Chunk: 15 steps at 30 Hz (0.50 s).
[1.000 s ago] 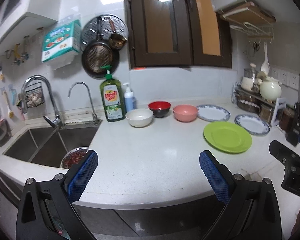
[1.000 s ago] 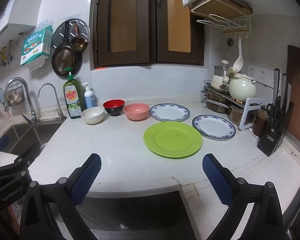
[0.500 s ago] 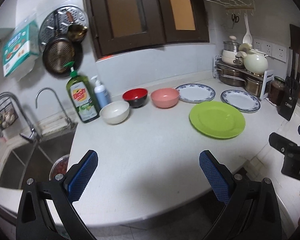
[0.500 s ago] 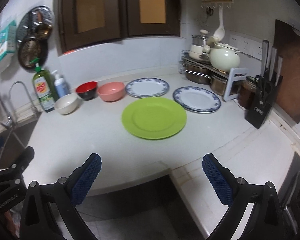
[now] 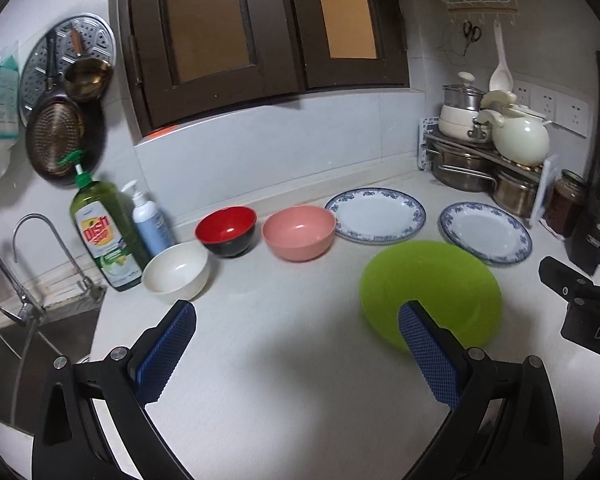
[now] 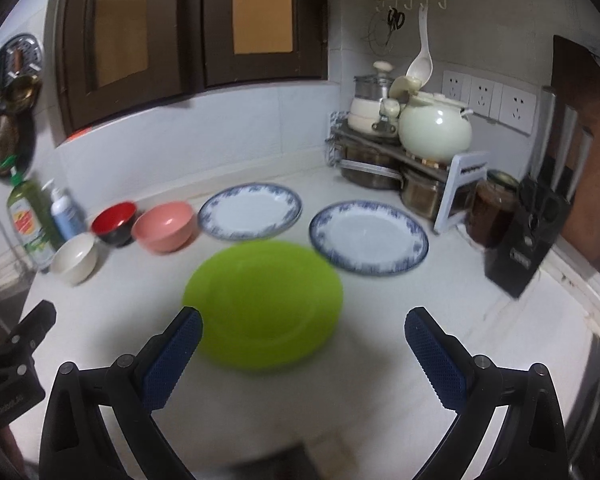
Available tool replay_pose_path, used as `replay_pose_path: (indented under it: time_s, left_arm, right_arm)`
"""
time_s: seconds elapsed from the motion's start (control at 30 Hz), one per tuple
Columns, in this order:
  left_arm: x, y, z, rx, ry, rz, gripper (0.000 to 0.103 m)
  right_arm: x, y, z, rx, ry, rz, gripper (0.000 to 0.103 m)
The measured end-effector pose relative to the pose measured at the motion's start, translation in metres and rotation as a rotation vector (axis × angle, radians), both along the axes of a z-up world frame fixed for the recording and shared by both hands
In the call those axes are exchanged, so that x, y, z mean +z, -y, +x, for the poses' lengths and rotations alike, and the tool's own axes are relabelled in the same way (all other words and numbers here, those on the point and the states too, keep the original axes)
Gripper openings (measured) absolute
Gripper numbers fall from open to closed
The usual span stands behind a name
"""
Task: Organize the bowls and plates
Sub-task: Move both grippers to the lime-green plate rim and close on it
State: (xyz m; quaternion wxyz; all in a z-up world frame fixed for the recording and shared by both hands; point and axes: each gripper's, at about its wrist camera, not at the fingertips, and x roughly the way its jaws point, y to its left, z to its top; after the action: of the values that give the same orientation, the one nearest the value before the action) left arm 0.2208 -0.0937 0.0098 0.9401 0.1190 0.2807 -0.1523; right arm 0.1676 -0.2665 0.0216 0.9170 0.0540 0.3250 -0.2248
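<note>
Both tongs (image 5: 296, 356) (image 6: 302, 356) spread, empty, now nearer the green plate (image 6: 262, 304)

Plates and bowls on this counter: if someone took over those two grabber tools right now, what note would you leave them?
Left gripper: open, empty, above the counter.
Right gripper: open, empty, just short of the green plate.
Two blue-rimmed plates lie singly behind the green one.
White bowl, red bowl and pink bowl stand in a row, unstacked.
Done: nothing grouped yet.
Left: likely stack the plates, nest the bowls.
</note>
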Motion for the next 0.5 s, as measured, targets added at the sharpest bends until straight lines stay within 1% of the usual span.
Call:
replay_pose_path:
  time_s: [0.1, 0.17, 0.3, 0.37, 0.5]
  left_arm:
    - [-0.006, 0.016, 0.021, 0.006, -0.025, 0.002, 0.103]
    - [-0.011, 0.026, 0.031, 0.000, -0.043, 0.011, 0.103]
    - [-0.023, 0.045, 0.054, -0.024, -0.068, 0.030, 0.101]
    - [-0.029, 0.054, 0.062, -0.041, -0.072, 0.035, 0.099]
    - [-0.046, 0.070, 0.084, -0.080, -0.101, 0.043, 0.097]
  right_arm:
    - [-0.005, 0.012, 0.019, 0.009, -0.005, -0.020, 0.102]
    - [-0.011, 0.022, 0.032, 0.020, -0.026, -0.007, 0.102]
    - [-0.026, 0.042, 0.053, 0.010, -0.070, 0.047, 0.102]
    - [-0.036, 0.052, 0.062, -0.001, -0.083, 0.077, 0.102]
    - [-0.053, 0.068, 0.075, -0.038, -0.101, 0.106, 0.100]
